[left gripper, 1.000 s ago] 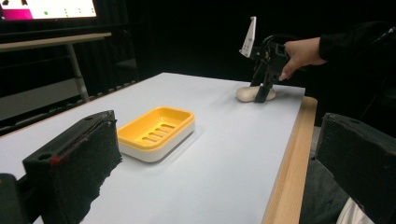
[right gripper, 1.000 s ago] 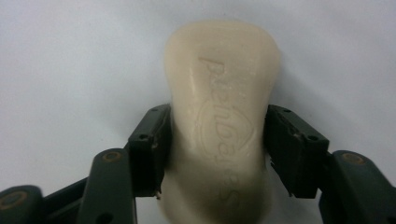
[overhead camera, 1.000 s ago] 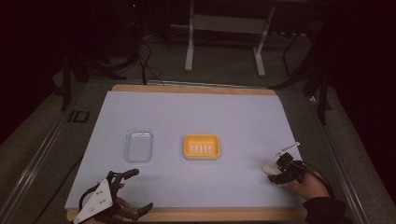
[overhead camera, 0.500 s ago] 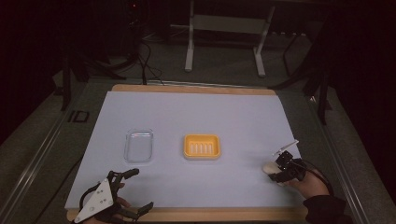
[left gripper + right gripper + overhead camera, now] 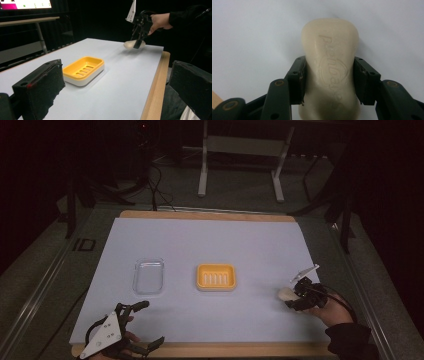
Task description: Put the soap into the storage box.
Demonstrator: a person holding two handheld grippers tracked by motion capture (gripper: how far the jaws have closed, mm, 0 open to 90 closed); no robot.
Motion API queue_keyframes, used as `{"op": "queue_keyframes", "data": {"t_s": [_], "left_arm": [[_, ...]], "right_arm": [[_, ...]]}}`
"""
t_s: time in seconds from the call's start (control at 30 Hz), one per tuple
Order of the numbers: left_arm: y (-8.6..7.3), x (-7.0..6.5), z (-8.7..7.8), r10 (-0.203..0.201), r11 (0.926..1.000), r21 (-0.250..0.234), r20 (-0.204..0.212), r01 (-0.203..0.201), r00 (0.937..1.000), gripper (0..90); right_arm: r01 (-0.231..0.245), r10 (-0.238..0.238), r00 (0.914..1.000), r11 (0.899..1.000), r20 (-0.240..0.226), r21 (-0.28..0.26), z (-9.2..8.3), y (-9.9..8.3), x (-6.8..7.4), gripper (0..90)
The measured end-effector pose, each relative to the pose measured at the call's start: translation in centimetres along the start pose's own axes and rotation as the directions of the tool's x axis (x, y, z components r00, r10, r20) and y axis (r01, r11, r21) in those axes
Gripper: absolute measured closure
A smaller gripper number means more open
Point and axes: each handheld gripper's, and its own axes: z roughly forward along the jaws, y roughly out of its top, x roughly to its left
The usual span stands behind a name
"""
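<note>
A pale cream bar of soap [image 5: 329, 50] with a stamped word lies lengthwise between the pads of my right gripper [image 5: 329, 75], which is shut on its sides. From above, the soap [image 5: 285, 293] and the right gripper [image 5: 292, 296] sit at the right of the white mat, right of an orange soap dish [image 5: 216, 276]. The left gripper view has the soap [image 5: 128, 44] just at the mat under the right gripper [image 5: 138, 43], with the dish [image 5: 83, 70] closer. My left gripper [image 5: 152, 321] rests at the front left, open and holding nothing [image 5: 117, 75].
A clear plastic lid or tray [image 5: 149, 276] lies left of the dish. The white mat [image 5: 210, 240] covers a wooden board whose front edge [image 5: 210, 350] shows. Dark floor, cables and a metal stand lie beyond the far edge.
</note>
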Motion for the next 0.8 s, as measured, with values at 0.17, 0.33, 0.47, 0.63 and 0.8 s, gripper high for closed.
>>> {"op": "queue_keyframes", "data": {"t_s": [0.17, 0.33, 0.47, 0.63, 0.8], "left_arm": [[0.0, 0.0, 0.0, 0.0, 1.0, -0.001, -0.002, 0.0, 1.0, 0.0], [0.0, 0.0, 0.0, 0.0, 1.0, 0.001, 0.0, 0.0, 1.0, 0.0], [0.0, 0.0, 0.0, 0.001, 1.0, 0.002, -0.001, -0.001, 1.0, 0.1], [0.0, 0.0, 0.0, 0.0, 1.0, 0.002, 0.0, 0.0, 1.0, 0.1], [0.0, 0.0, 0.0, 0.002, 1.0, 0.006, 0.002, -0.002, 1.0, 0.1]], "right_arm": [[0.002, -0.002, 1.0, 1.0, 0.006, -0.021, -0.8, 0.8, -0.4, 49.5], [0.023, -0.023, 0.9997, 0.999, -0.008, -0.042, -1.3, 1.4, -0.6, 49.4], [0.068, -0.07, 0.9973, 0.995, -0.024, -0.067, -1.6, 1.9, -0.6, 49.4], [0.081, -0.082, 0.9963, 0.995, -0.026, -0.066, -1.9, 2.5, -0.6, 49.5], [0.156, -0.165, 0.9822, 0.983, -0.089, -0.101, -2.4, 3.2, -0.5, 49.5]]}}
